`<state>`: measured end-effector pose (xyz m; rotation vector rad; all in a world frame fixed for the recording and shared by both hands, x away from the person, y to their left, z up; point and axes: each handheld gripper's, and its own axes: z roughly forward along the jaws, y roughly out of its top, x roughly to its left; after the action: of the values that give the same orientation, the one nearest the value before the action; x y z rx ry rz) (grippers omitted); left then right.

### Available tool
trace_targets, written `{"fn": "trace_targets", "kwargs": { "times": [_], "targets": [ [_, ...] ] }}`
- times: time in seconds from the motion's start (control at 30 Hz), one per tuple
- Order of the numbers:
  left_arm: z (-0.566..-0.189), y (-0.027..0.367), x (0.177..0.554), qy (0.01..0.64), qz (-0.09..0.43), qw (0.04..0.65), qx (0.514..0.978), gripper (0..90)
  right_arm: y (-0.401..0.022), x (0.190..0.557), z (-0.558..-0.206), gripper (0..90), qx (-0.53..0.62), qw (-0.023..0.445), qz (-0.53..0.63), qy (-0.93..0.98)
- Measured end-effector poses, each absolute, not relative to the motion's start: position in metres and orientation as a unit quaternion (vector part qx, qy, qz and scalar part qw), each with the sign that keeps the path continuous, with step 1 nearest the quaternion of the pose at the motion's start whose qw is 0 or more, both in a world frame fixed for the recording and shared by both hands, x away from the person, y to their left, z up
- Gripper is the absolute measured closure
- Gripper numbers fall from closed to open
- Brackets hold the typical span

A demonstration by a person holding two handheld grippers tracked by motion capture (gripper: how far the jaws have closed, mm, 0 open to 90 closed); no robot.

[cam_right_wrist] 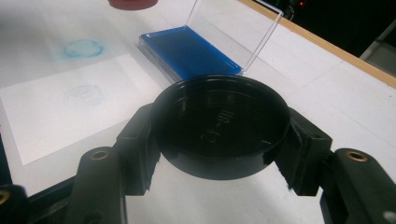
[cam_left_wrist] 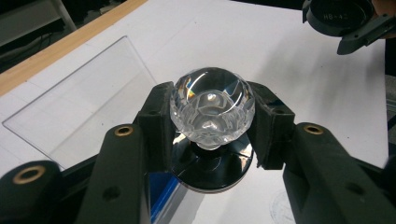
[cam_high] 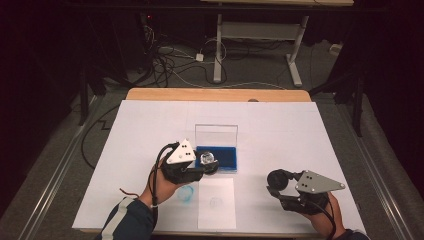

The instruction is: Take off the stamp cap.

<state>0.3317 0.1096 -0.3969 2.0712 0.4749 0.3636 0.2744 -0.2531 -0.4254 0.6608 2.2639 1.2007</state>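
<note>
The person's left forearm comes in from the near edge in a dark sleeve with a pale stripe, angled up toward the middle of the table. The left gripper (cam_high: 210, 165) is held above the table, its black jaws clamped on either side of a clear faceted knob (cam_left_wrist: 212, 109). Well apart to the right, the right gripper (cam_high: 278, 181) points left, its jaws closed around a round black cap (cam_right_wrist: 222, 126).
</note>
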Motion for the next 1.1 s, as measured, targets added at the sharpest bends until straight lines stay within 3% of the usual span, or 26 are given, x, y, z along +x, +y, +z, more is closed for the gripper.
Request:
{"fn": "trace_targets", "kwargs": {
  "times": [1.1],
  "targets": [
    [-0.39, 0.103, 0.353, 0.187, 0.17, 0.46, 0.851, 54.1, -0.254, 0.276, -0.424, 38.7, 0.24, 0.245, 0.438, 0.831]
  ]
}}
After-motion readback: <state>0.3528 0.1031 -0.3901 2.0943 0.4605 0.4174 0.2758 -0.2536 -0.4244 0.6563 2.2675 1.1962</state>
